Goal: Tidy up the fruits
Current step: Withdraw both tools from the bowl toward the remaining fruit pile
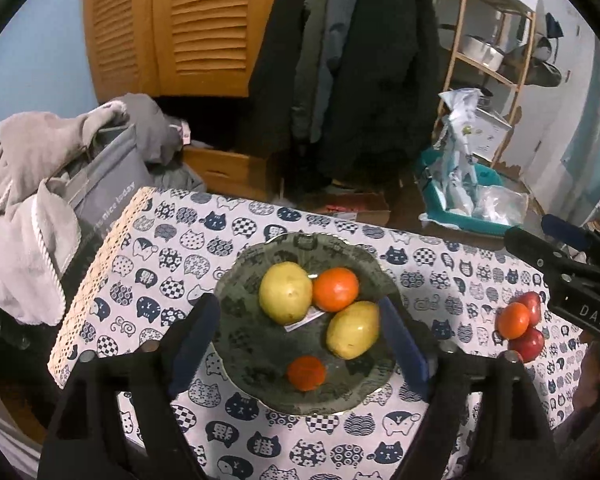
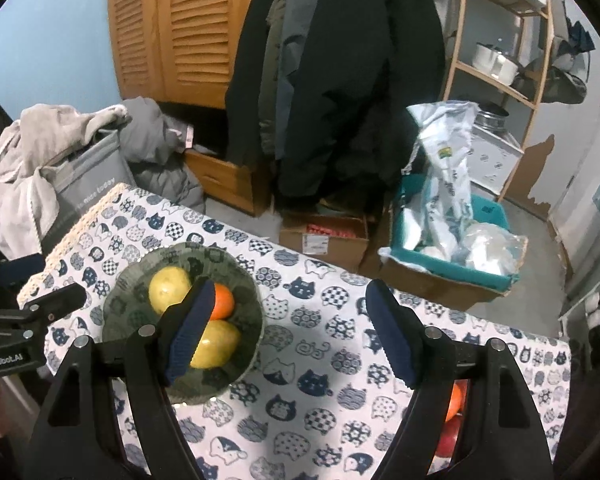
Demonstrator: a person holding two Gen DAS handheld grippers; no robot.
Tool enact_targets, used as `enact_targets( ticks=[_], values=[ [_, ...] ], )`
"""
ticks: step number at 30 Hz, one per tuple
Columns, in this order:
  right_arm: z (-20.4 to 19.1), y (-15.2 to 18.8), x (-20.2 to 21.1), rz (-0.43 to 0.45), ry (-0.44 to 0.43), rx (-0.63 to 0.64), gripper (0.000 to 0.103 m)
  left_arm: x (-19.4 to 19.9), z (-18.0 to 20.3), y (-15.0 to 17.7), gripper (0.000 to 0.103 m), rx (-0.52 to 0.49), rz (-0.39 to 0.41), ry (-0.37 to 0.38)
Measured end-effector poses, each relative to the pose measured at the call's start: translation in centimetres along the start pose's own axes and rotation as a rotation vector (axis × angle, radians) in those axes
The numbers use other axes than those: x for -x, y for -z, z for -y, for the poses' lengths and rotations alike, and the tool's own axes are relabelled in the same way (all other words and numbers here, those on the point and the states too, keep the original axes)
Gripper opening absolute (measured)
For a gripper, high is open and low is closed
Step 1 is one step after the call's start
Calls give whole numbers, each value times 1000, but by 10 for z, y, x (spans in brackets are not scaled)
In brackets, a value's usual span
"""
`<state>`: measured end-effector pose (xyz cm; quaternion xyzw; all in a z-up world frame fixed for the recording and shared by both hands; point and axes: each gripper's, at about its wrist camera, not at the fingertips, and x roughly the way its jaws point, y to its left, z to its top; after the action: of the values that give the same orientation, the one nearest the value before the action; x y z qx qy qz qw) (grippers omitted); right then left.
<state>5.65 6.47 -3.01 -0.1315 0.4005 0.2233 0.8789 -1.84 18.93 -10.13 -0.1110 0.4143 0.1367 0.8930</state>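
The small pile of one orange tangerine and two red apples sits loose on the cat-print cloth of the tabletop, close to its right edge; a clumsy nudge from either tool would likely roll one off onto the floor. Reaching back into the dark green scalloped ceramic bowl risks knocking the fruit already there. That bowl holds two yellow-green pears, a second tangerine between them, a smaller orange fruit at the front and a slip of white paper. The left tongs hang spread above the bowl, pinching nothing; the right tongs are spread too, over bare cloth
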Motion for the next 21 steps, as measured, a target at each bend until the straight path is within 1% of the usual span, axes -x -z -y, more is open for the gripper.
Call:
enact_targets(
  ticks=[2, 8, 17, 21],
  values=[
    [6, 3, 8, 9, 8, -2, 82, 4, 7, 0, 87, -18, 8, 1],
    [26, 11, 30, 21, 37, -9, 82, 12, 31, 0, 87, -58, 12, 37],
    [59, 29, 52, 22, 100, -26, 82, 19, 62, 1, 87, -101, 18, 71],
    [75, 38, 61, 21, 113, -48, 82, 22, 79, 1, 87, -131, 23, 88]
  ],
)
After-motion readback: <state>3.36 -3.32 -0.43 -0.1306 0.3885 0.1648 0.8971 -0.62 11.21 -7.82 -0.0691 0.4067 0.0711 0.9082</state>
